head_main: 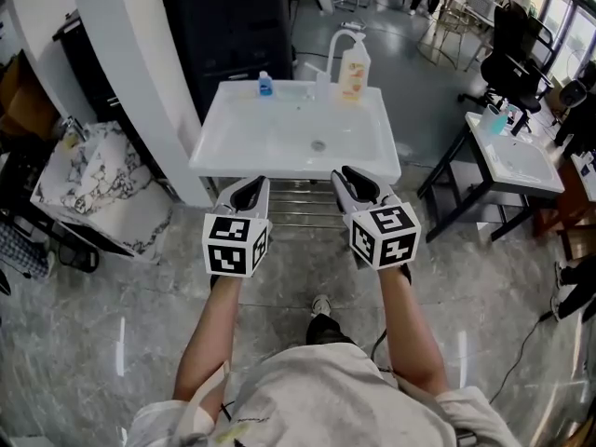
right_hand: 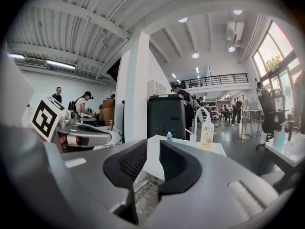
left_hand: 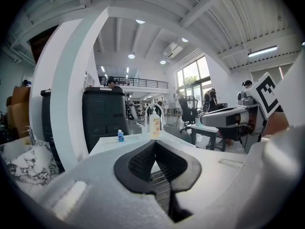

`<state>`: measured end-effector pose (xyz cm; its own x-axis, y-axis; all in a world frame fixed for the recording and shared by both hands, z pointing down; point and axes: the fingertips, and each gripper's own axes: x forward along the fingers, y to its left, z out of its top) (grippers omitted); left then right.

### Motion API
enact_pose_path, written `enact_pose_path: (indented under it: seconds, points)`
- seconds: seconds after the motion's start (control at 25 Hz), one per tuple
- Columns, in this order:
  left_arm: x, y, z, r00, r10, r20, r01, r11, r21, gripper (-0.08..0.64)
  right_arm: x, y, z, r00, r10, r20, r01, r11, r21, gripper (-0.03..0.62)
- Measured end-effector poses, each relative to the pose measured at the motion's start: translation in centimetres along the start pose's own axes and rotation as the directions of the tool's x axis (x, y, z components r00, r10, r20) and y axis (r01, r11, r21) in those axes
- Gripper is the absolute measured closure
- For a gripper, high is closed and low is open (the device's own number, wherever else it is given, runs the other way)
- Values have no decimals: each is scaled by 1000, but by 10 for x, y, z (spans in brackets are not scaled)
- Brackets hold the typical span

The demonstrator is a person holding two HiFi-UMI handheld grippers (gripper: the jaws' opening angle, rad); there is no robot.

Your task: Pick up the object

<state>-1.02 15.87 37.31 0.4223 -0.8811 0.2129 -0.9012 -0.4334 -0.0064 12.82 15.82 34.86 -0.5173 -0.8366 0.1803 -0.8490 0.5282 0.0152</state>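
A white sink [head_main: 244, 143] stands ahead of me. On its back rim sit a small blue bottle [head_main: 265, 84] and a pale orange pump soap bottle [head_main: 354, 71] beside the white faucet [head_main: 333, 48]. Both grippers hover side by side just short of the sink's near edge, well apart from the bottles. My left gripper [head_main: 251, 186] has its pads meeting at the tips, with nothing in them [left_hand: 155, 144]. My right gripper [head_main: 352, 177] shows a narrow gap between its pads, with nothing between them [right_hand: 153, 147]. The blue bottle [right_hand: 169, 136] and soap bottle [right_hand: 207, 132] appear beyond the jaws.
A wire rack [head_main: 303, 208] sits under the sink. A white pillar [head_main: 140, 73] and black cabinet [head_main: 233, 26] stand behind on the left, with a marble-patterned bag [head_main: 88, 170] beside them. A second sink on a dark frame [head_main: 517, 161] and an office chair [head_main: 512, 54] are at the right.
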Motion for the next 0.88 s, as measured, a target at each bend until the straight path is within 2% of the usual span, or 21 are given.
enact_pose_path:
  seconds: [0.4,0.88]
  points:
    - [48,25,-1,1000,17,-18,-17,1000,11,555,50,-29,-4,1000,16,2,-16,1000,16,480]
    - [152,63,11,998,47,-51,-47,999,14,555,141,-99,-4,998,51,-21,-50,998,38,460]
